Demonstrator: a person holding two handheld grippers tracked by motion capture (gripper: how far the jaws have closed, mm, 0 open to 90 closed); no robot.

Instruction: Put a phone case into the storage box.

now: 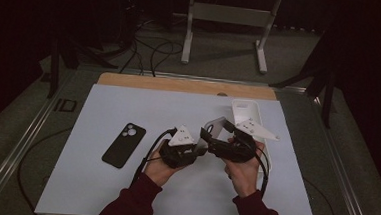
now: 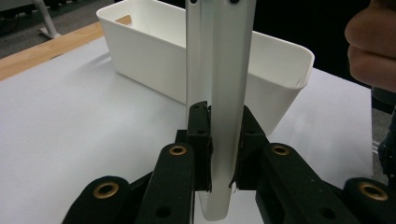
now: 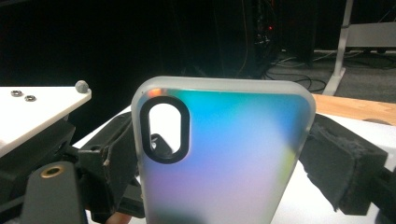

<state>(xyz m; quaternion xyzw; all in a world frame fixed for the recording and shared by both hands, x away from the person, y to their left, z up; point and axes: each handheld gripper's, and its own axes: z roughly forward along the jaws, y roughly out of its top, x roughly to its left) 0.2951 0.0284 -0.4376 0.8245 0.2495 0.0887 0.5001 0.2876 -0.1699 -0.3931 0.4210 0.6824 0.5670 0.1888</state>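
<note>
A translucent phone case (image 3: pixel 224 154) with an iridescent back and an oval camera hole is held up between both grippers above the table's middle (image 1: pixel 216 125). In the left gripper view the case (image 2: pixel 224 93) stands edge-on, and my left gripper (image 2: pixel 223 149) is shut on its thin lower end. My right gripper (image 3: pixel 224 158) spans the case's width, with its pads (image 3: pixel 334 163) against the two long edges. In the high view the left gripper (image 1: pixel 204 137) and right gripper (image 1: pixel 219 139) meet nose to nose. A black phone (image 1: pixel 124 144) lies flat at the left.
A white open bin (image 2: pixel 154 70) stands on the pale mat at the right (image 1: pixel 246 111), just behind the right hand (image 2: pixel 371 42). A wooden strip (image 1: pixel 180 84) runs along the table's far edge. Cables and a white desk frame (image 1: pixel 229 19) are on the floor beyond.
</note>
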